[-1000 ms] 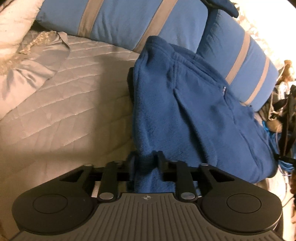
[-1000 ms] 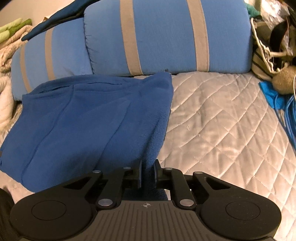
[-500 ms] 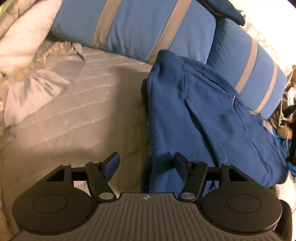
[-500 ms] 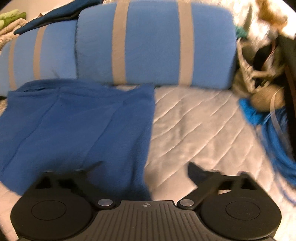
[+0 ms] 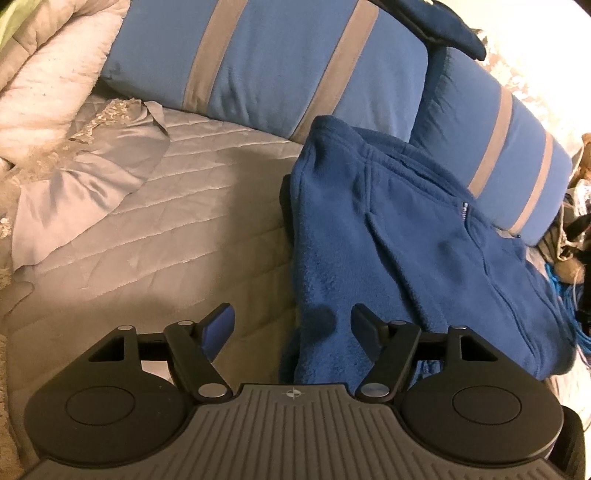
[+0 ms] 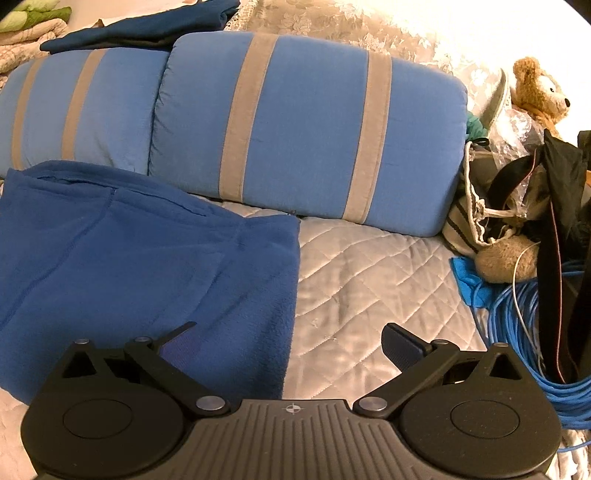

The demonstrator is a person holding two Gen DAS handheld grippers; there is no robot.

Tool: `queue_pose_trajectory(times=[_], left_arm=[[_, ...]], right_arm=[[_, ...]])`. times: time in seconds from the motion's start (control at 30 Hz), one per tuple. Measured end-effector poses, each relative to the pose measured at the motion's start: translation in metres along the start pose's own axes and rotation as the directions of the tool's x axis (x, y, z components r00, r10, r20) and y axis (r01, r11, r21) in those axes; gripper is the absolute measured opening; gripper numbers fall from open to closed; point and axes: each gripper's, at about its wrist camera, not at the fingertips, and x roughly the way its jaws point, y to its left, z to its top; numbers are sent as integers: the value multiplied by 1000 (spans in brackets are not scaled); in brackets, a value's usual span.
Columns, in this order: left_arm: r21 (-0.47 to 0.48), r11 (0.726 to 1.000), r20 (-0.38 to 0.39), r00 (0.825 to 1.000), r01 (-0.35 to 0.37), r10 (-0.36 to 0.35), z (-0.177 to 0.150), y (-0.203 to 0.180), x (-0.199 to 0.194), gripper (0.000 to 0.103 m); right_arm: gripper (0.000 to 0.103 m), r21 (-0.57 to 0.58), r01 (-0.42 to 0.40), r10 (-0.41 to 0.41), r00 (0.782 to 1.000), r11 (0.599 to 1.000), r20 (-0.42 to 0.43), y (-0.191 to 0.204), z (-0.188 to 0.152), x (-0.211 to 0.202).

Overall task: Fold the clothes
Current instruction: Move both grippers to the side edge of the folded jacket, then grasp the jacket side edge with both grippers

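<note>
A blue fleece garment [image 5: 406,251] lies folded flat on the quilted bed, its far edge against the striped pillows. It also shows in the right wrist view [image 6: 140,266]. My left gripper [image 5: 291,325] is open and empty, hovering over the garment's near left corner, one finger over the quilt and one over the fleece. My right gripper [image 6: 291,339] is open wide and empty, above the garment's right edge, the left finger over fleece and the right finger over bare quilt.
Two blue pillows with grey stripes [image 6: 303,136] lie across the back. A dark blue folded cloth [image 6: 147,26] rests on top of them. A grey satin pillow [image 5: 85,177] sits left. Coiled blue cable [image 6: 535,332], bags and a teddy bear [image 6: 539,92] crowd the right side.
Both grippers let go of the fleece's near edge, opened wide and drew back. The right wrist view swung to the right, bringing the bear and cable into view.
</note>
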Motion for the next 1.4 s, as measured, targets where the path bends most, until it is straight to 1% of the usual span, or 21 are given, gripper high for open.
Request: queue_pose_trajectory(times=[0.2,0.27,0.43,0.57,0.63,0.77,0.87,0.97,1.0,1.07,1.1,1.17,1.23,1.27,1.3,1.37,1.4], left_arm=[[-6,1000,-3,1000,17,-17,0,0,1,70],[-7,1000,-3,1000,17,-17,1,0,2,73],[-18,999,8,999,38,-38,8,-1,5,75],[-11,997,10,997,75,-75,23,-6,12,76],[-11,995,7,995,96,-96,31,-8,17,77],[-22,992,-32,992,123,-124,46,-9,38,78],[-52,989,-65,988,140,-143,53,-3,56,78],[-89,983,-114,978,163,-172,59,7,77,78],[-103,980,-133,974,169,-182,61,11,85,78],[-164,965,-168,959,202,-229,60,25,101,78],[-195,956,-184,950,218,-253,60,32,109,78],[-256,934,-209,929,248,-304,60,46,124,83],[-317,898,-169,913,306,-370,58,59,129,88],[-344,879,-158,902,330,-401,57,64,132,91],[-368,860,-147,891,354,-430,56,68,134,96],[-388,834,-140,870,391,-473,56,73,137,98],[-392,827,-142,861,404,-488,56,73,138,98]], right_arm=[[103,8,-2,2,1000,1000,-8,2,0,3],[103,12,-5,5,1000,1000,-11,2,0,4],[103,55,-22,23,999,998,-27,-4,0,12],[103,114,-73,78,996,991,-45,-15,1,25],[103,154,-112,121,991,982,-52,-22,4,34],[103,252,-202,227,971,946,-73,-37,11,55],[103,330,-278,320,944,902,-81,-46,17,74],[103,397,-338,401,912,853,-84,-54,21,94],[103,408,-353,421,903,842,-87,-56,23,101],[103,428,-373,455,885,823,-104,-60,25,116],[103,445,-384,475,873,809,-112,-63,25,124],[102,483,-413,525,842,772,-120,-67,22,139],[101,518,-446,575,810,730,-113,-68,18,149],[101,535,-461,599,793,708,-109,-69,16,154],[99,552,-475,622,776,685,-105,-69,14,159],[99,585,-502,667,739,637,-94,-71,10,169],[99,601,-514,689,720,613,-87,-71,8,174]])
